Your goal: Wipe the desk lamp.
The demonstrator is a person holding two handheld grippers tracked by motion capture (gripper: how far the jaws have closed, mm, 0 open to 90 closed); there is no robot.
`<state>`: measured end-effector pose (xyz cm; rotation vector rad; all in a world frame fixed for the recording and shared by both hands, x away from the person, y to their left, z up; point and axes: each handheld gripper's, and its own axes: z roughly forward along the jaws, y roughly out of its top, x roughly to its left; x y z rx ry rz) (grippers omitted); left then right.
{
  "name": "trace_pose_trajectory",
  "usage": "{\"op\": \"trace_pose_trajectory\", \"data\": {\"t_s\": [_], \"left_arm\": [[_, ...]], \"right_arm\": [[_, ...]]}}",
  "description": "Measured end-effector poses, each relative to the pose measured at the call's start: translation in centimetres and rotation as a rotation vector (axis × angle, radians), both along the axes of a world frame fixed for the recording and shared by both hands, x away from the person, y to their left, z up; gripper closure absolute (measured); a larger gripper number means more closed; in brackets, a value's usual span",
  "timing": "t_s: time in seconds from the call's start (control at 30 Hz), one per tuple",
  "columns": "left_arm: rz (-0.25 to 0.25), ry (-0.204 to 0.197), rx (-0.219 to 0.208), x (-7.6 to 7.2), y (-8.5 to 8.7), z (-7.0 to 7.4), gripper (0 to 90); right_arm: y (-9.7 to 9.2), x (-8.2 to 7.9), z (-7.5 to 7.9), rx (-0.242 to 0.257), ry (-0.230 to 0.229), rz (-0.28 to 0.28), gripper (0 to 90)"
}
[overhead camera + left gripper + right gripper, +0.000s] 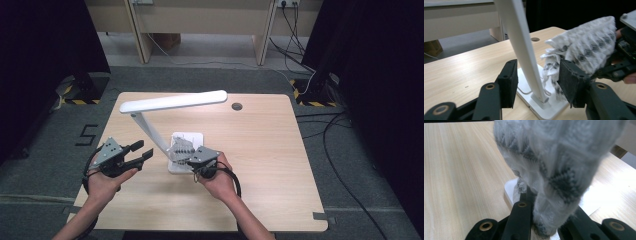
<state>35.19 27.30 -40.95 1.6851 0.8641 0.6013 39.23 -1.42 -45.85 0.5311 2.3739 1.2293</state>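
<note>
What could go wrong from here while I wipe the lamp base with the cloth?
1. The cloth, pinched in the right gripper, bunches against the lamp's arm; a hard swipe could push the lamp across the table or tip it.
2. The left gripper is open beside the arm and grips nothing, so the lamp is unsteadied.
3. Loose cloth folds could snag where the arm meets the base.

the cloth (pixel 586 47) is white with a grey diamond pattern. the lamp (pixel 172 102) is plain white, and the table (pixel 260 145) is pale wood grain. both grippers' jaws are black.
</note>
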Motion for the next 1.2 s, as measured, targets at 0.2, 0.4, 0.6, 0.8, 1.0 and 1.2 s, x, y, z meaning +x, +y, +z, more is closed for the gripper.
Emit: {"op": "trace_pose_trajectory", "data": {"t_s": [0.2, 0.4, 0.6, 0.8, 1.0, 1.2], "left_arm": [[0.014, -0.003, -0.028, 0.6, -0.1, 0.3, 43.4], [0.007, -0.009, -0.031, 1.0, -0.3, 0.6, 42.6], [0.008, -0.011, -0.051, 1.5, -0.6, 1.0, 42.4], [0.027, -0.026, -0.059, 2.2, -0.7, 1.6, 43.4], [0.032, -0.030, -0.065, 2.6, -0.9, 1.8, 46.7], [0.027, -0.042, -0.068, 2.4, -0.8, 1.9, 48.4]], "right_arm": [[-0.1, 0.4, 0.1, 0.001, -0.003, -0.012, 84.5], [-0.3, 0.8, 0.2, 0.008, 0.004, -0.032, 84.4], [-0.4, 1.2, 0.0, 0.013, 0.019, -0.055, 84.3], [0.1, 1.6, 0.0, 0.025, 0.046, -0.059, 84.1], [0.8, 1.9, -0.3, 0.033, 0.075, -0.052, 83.9], [1.1, 2.0, -0.3, 0.037, 0.079, -0.055, 83.8]]}}
